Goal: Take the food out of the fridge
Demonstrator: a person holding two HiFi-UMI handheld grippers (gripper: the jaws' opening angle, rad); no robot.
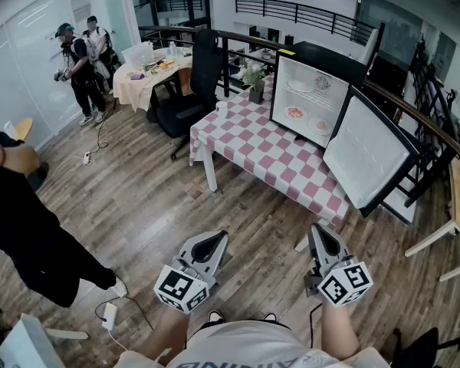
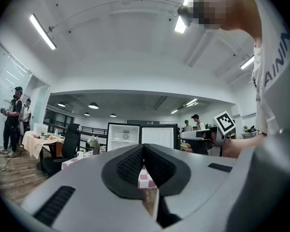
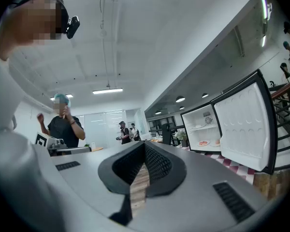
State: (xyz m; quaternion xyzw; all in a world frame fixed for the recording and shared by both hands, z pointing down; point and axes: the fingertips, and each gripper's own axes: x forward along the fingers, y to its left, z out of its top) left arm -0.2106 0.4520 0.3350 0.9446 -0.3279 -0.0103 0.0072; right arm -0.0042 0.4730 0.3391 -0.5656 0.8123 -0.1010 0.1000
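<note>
A small black fridge (image 1: pixel 310 98) stands on the red-and-white checked table (image 1: pixel 253 148) with its door (image 1: pixel 368 156) swung wide to the right. On its white shelves sit a plate of pinkish food (image 1: pixel 294 113), a second plate (image 1: pixel 320 126) lower right, and a dish (image 1: pixel 299 85) above. Both grippers hover low over the wooden floor, well short of the table. My left gripper (image 1: pixel 217 237) (image 2: pixel 143 146) is shut with nothing in it. My right gripper (image 3: pixel 145 144) (image 1: pixel 320 229) is shut too, also without a load. The fridge (image 3: pixel 203 129) appears right of the right jaws.
A black office chair (image 1: pixel 192 90) and a round table (image 1: pixel 149 71) stand behind the checked table, with a potted plant (image 1: pixel 254 79) on its far corner. Two people (image 1: pixel 80 64) stand at back left; a person in black (image 1: pixel 23 228) is close on the left. Cables (image 1: pixel 111 313) lie on the floor.
</note>
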